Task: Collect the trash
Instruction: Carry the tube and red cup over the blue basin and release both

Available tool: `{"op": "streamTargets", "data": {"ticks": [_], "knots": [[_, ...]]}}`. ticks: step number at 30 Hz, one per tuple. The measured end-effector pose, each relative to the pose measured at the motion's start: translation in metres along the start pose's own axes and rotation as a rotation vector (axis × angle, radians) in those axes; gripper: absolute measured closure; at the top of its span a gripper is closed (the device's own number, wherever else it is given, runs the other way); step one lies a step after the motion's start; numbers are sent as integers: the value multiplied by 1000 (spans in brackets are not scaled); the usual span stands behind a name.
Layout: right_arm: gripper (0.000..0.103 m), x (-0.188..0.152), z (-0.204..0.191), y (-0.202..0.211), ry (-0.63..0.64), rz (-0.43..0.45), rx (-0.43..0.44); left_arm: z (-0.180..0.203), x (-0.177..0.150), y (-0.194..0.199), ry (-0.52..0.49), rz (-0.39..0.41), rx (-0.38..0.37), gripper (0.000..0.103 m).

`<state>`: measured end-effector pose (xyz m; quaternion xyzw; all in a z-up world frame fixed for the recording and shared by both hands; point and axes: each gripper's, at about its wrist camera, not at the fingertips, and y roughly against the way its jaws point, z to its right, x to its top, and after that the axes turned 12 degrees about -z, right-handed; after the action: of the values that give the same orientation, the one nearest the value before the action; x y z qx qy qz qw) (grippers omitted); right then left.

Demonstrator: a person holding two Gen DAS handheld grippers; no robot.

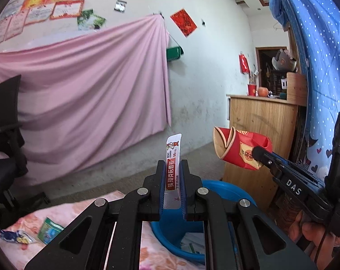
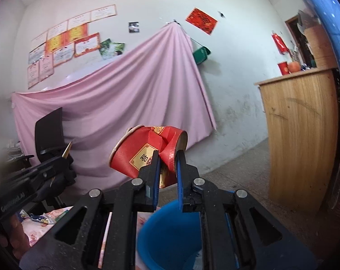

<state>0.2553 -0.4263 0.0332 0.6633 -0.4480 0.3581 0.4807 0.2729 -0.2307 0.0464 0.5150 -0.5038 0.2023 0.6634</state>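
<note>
- Left gripper [image 1: 172, 166] is closed on a sachet [image 1: 173, 171], held upright above the blue bin [image 1: 226, 191].
- Right gripper [image 2: 167, 164] pinches a crushed red cup [image 2: 147, 155], also over the bin [image 2: 165, 227].
- Step in hand seems to be dropping: next, both should open above the bin.
- 2 wrappers [image 1: 35, 231] remain on the bed [image 1: 64, 211].

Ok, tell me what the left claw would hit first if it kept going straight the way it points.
Probably nothing close: past the medicine sachet that the left claw grips, the line runs over bare floor toward the pink cloth on the wall. Depth is unclear.
</note>
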Motion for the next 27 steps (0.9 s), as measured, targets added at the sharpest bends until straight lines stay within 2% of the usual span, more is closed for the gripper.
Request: {"op": "streamTargets", "data": {"ticks": [3,14,23,24,25,26,27], "knots": [[61,-4,16,-6,-32,-38,-28,3,3,-15,18,-54,-22,94],[61,-19,44,-43,-104,-243,-102,10,7,-86,112,-350,-109,93],[59,-34,61,-72,-150,-375,-101,0,5,-113,202,-482,-160,92],[58,-34,62,-73,-152,-382,-102,-2,4,-114,209,-490,-164,91],[58,-35,63,-74,-153,-389,-101,-4,3,-114,213,-495,-163,83],[58,-36,62,-74,-153,-394,-102,-5,3,-113,220,-497,-161,71],[58,-36,62,-76,-152,-401,-103,-7,3,-112,230,-495,-161,66]]}}
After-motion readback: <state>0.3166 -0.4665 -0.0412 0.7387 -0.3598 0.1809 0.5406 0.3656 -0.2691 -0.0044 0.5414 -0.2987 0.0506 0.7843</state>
